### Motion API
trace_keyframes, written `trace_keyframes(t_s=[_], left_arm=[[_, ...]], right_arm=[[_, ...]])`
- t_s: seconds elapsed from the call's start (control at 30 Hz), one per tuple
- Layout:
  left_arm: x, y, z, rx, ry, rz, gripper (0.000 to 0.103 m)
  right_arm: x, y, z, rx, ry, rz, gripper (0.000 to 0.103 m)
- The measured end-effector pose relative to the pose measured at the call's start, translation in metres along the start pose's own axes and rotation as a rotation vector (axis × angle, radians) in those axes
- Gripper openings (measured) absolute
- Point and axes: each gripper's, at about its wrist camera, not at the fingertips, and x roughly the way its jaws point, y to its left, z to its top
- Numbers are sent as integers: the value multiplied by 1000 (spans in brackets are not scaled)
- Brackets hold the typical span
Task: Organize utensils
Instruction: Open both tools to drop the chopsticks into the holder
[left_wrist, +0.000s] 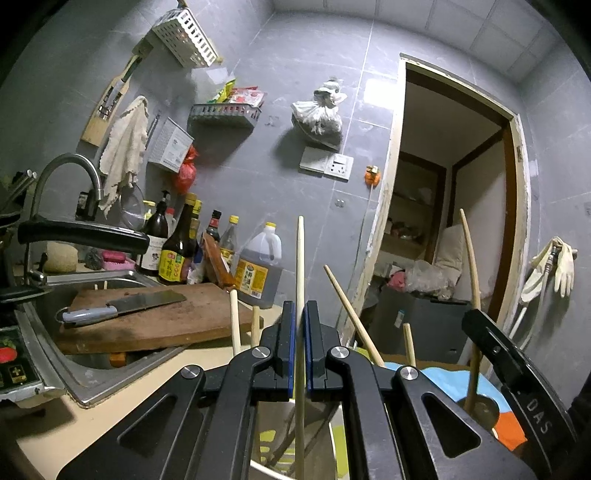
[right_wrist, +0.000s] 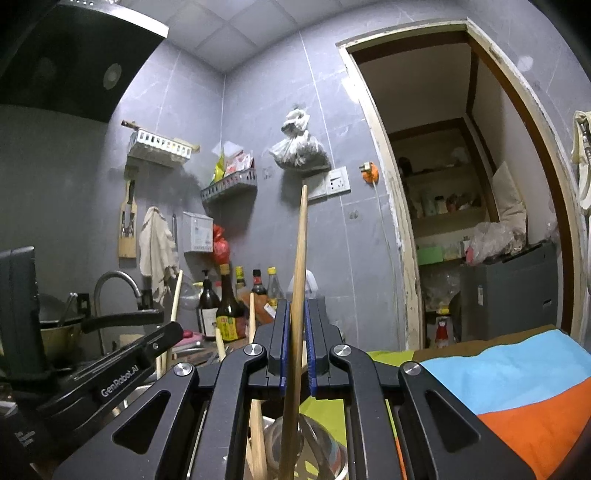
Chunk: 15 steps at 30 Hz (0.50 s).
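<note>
**Two chopsticks pinched upright, one in each gripper**

The left gripper (left_wrist: 300, 314) has its blue-padded fingers pressed together on a pale, thin wooden chopstick (left_wrist: 300, 266) that stands nearly upright, its lower end running down out of sight between the gripper arms. The right gripper (right_wrist: 296, 314) pinches a darker, thicker wooden chopstick (right_wrist: 300, 258) the same way, tilted slightly to the right at the top. More loose wooden chopsticks (left_wrist: 351, 314) lean at odd angles just beyond the left gripper, above what looks like a holder on the multicoloured cloth (right_wrist: 498, 369) covering the surface; the holder itself is mostly hidden.

The step appears to be pairing or seating these sticks. To do it well, keep both grips firm low on the shafts, bring the two sticks parallel before lowering, and go straight down so the tips do not snag the leaning sticks or tip the container.
</note>
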Motion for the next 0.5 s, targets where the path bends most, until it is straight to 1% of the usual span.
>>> trace_keyframes(t_s=[0.13, 0.27, 0.37, 0.43, 0.5], left_arm=[[-2, 2, -1, -3, 31, -16, 3], [-1, 3, -5, -7, 84, -26, 3], [-3, 2, -6, -9, 98, -34, 3], [-4, 1, -6, -3, 104, -40, 4], [-5, 0, -5, 0, 116, -47, 4]], right_arm=[[-1, -1, 0, 5, 27, 5, 7], [-6, -3, -3, 1, 60, 6, 8], [-9, -4, -3, 1, 77, 8, 12], [-11, -6, -3, 10, 85, 10, 19], [-13, -7, -3, 11, 85, 10, 21]])
